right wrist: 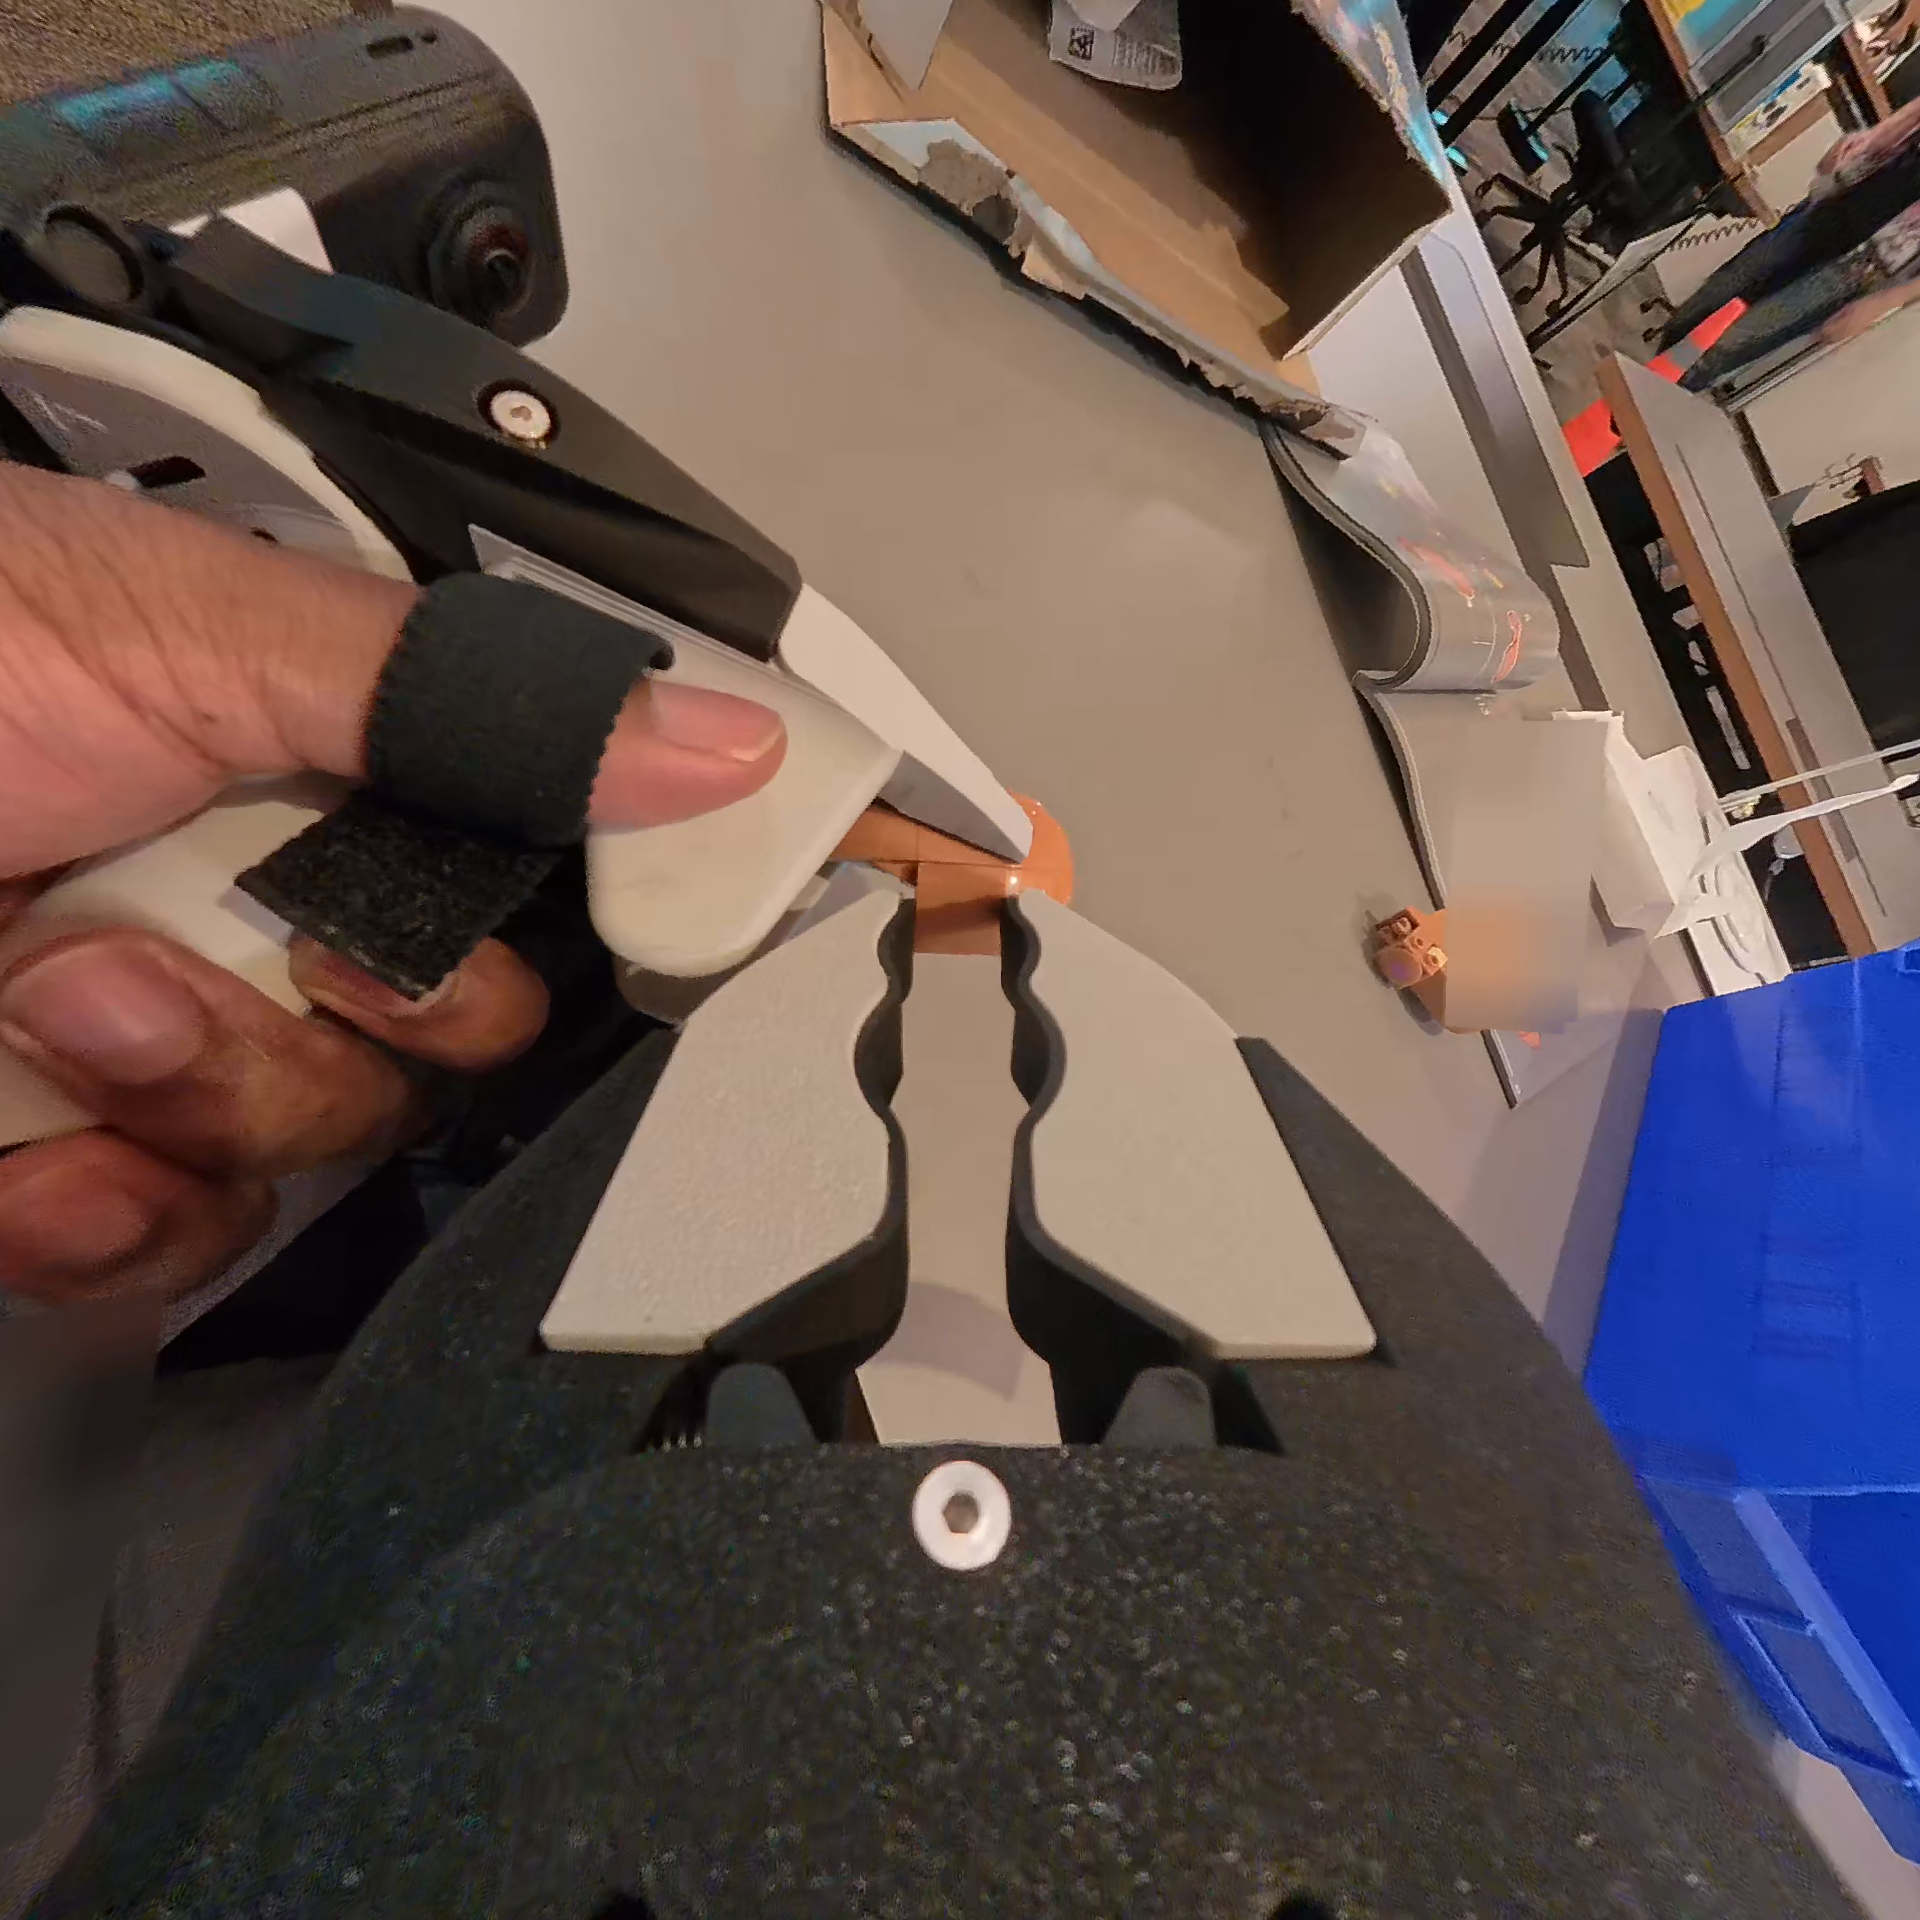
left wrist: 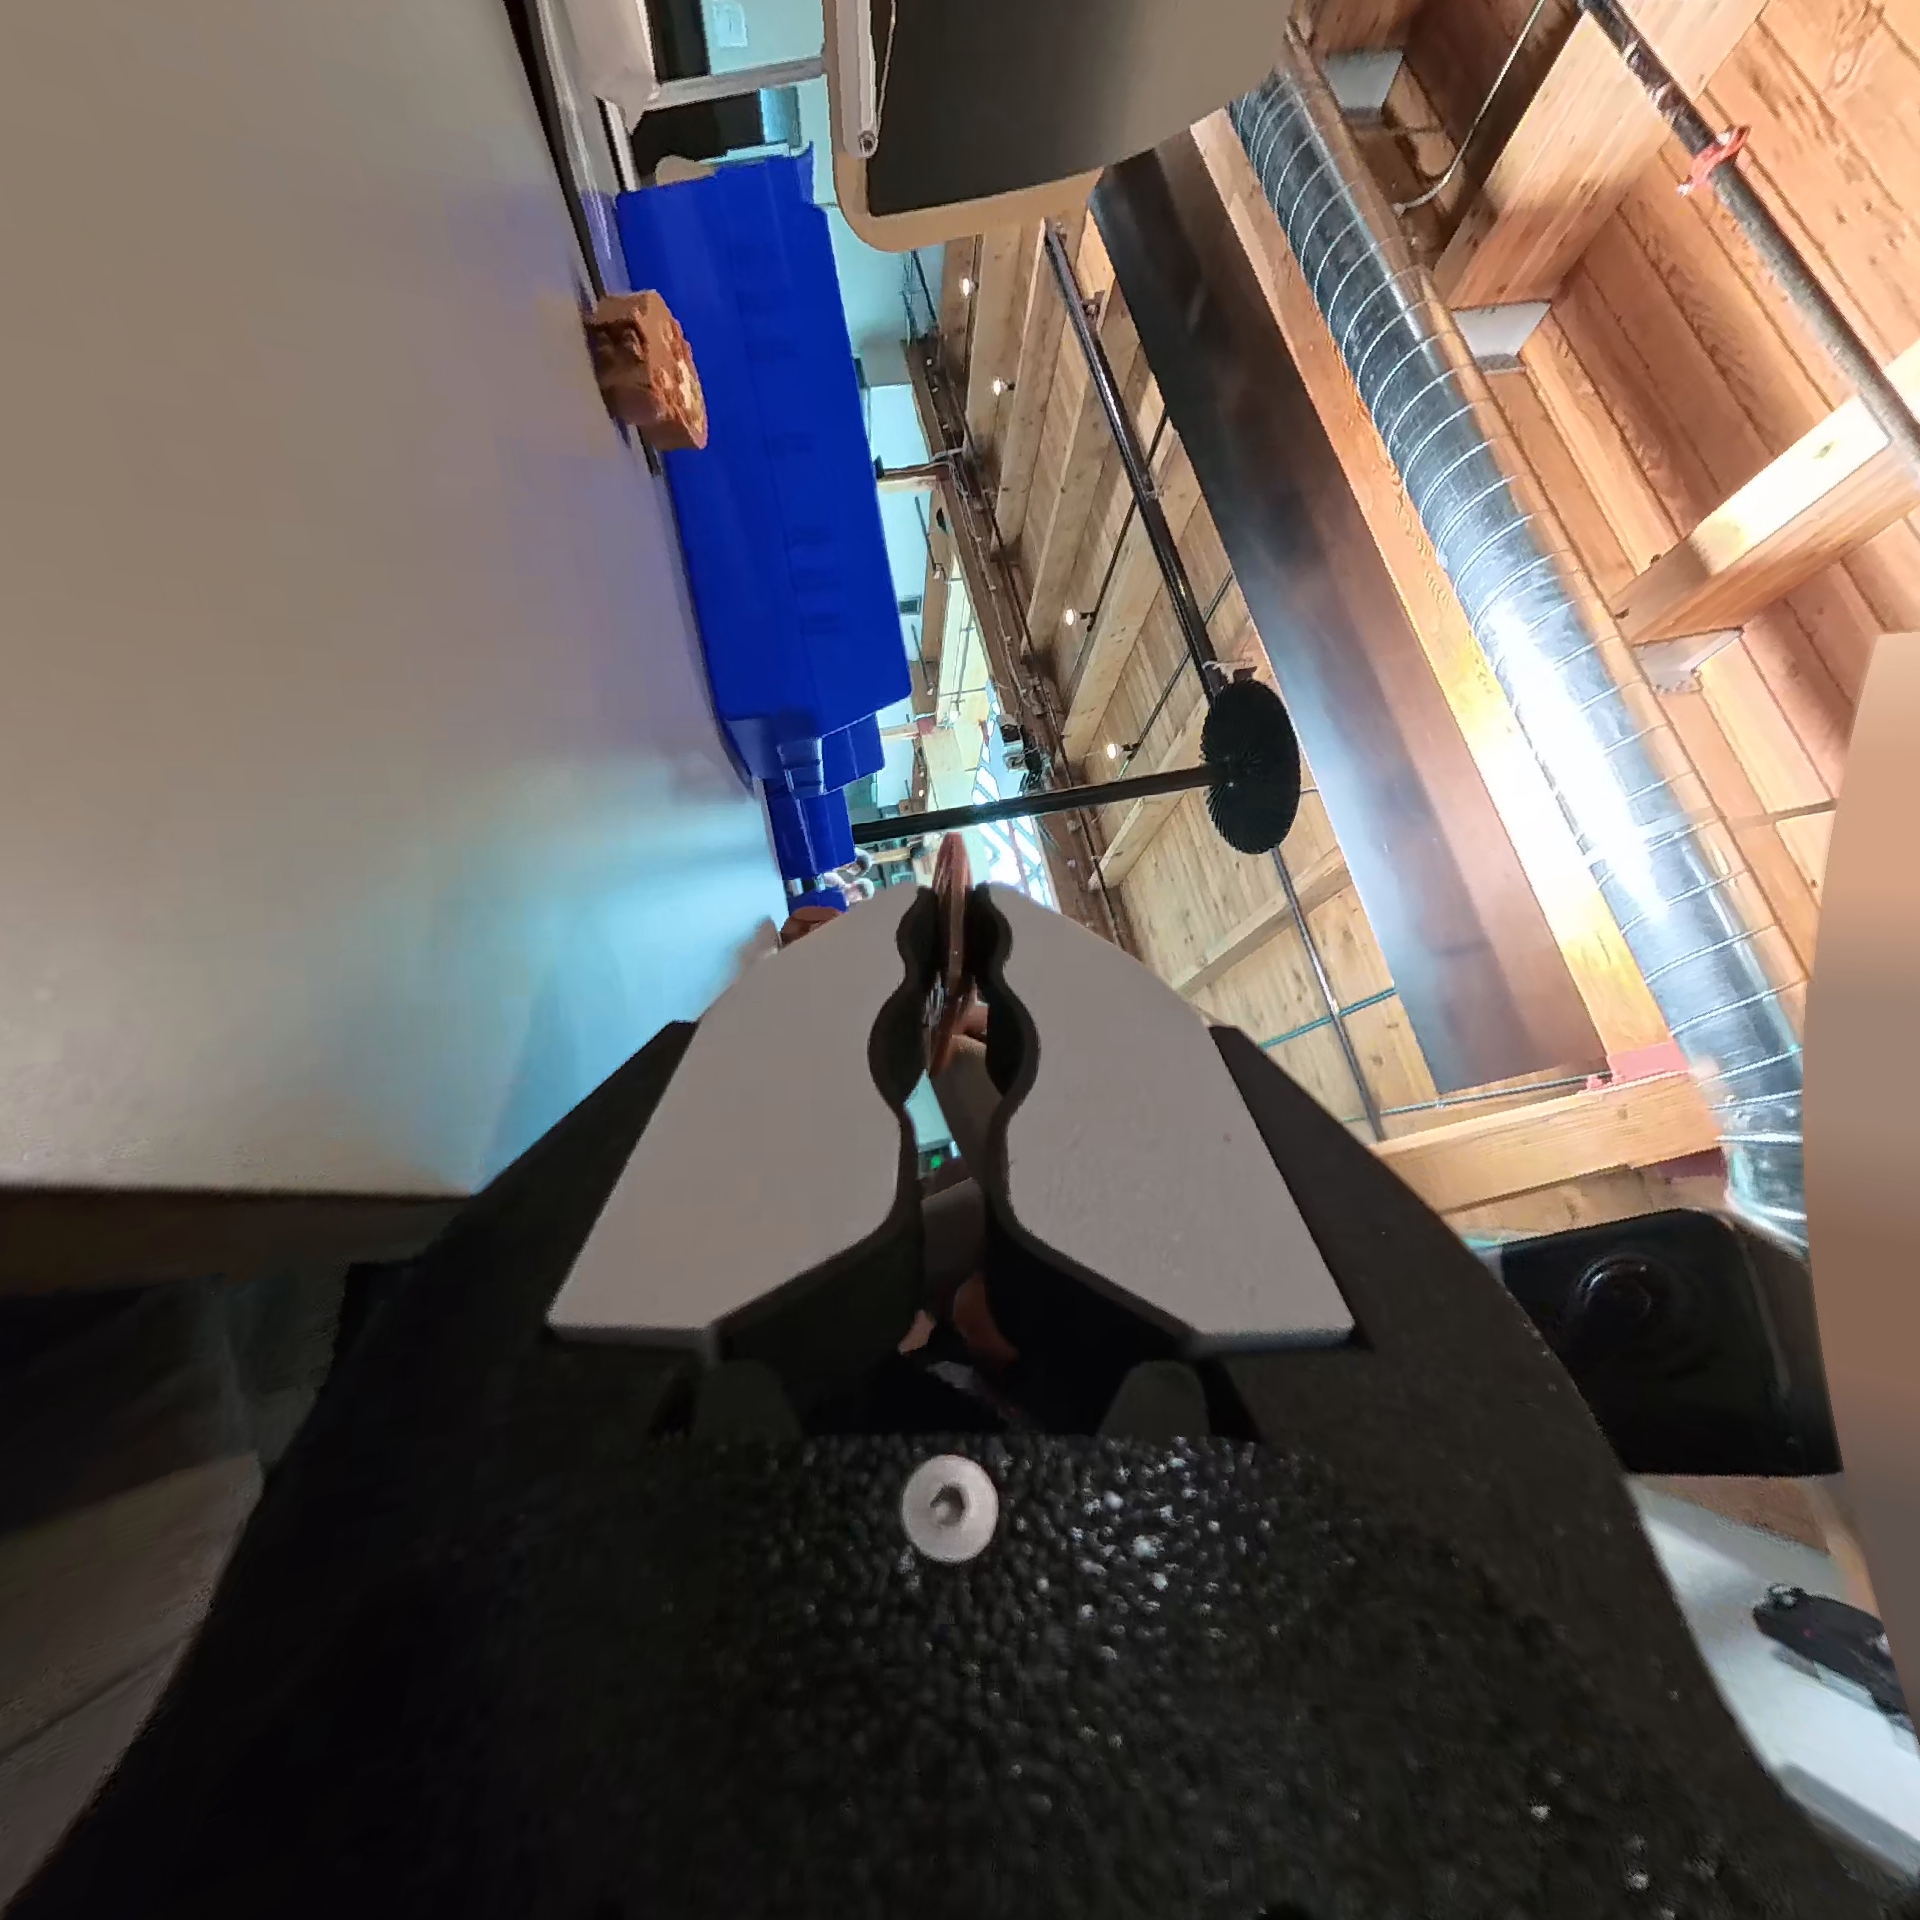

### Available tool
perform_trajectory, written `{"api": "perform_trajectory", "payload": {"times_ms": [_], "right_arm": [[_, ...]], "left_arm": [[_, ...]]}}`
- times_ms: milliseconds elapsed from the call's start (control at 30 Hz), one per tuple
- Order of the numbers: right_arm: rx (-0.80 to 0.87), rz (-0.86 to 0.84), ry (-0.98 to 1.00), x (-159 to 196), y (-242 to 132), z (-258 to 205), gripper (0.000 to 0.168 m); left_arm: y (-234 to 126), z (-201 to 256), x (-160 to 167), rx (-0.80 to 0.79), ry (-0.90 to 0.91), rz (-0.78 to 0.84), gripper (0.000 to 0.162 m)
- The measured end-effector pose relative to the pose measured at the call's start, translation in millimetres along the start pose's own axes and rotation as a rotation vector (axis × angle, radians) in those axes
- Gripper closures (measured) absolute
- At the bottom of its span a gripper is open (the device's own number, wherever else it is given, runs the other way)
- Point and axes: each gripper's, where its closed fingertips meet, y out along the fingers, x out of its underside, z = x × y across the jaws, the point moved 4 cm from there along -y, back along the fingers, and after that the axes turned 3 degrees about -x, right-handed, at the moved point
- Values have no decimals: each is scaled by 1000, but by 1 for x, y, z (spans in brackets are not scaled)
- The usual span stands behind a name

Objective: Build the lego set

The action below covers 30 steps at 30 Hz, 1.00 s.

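Two hand-held grippers meet over a grey table [right wrist: 1039, 582], both clamped on one small orange-brown lego assembly [right wrist: 961, 904]. In the right wrist view, the right gripper [right wrist: 958, 920] pinches the lower edge of the piece between its grey fingertips. The left gripper [right wrist: 935, 831] comes in from the left, held by a person's hand [right wrist: 208, 831], and its pale fingers close on the upper part of the same piece, covering most of it.

In the left wrist view, turned sideways, the left gripper's tips [left wrist: 951, 914] are pressed tight on the thin brown piece [left wrist: 948, 966], seen edge-on.

Nearby on the table lies a second small brown lego cluster [right wrist: 1408, 940], well apart to the right. Beyond it sits a blue plastic bin [right wrist: 1766, 1247], an open instruction booklet [right wrist: 1475, 613], and a torn cardboard box [right wrist: 1195, 156] farther back.
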Motion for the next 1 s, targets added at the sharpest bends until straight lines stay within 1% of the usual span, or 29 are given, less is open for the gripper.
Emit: {"api": "perform_trajectory", "payload": {"times_ms": [367,833,1000], "right_arm": [[-40,-28,-4,-1,-1,0,153],[-55,-15,-4,-3,-5,0,153],[-59,-11,-3,-3,-5,0,153]], "left_arm": [[-2,1,0,9,109,-78,157],[-4,5,-1,45,248,-170,156],[-4,6,0,59,271,-196,154]]}}
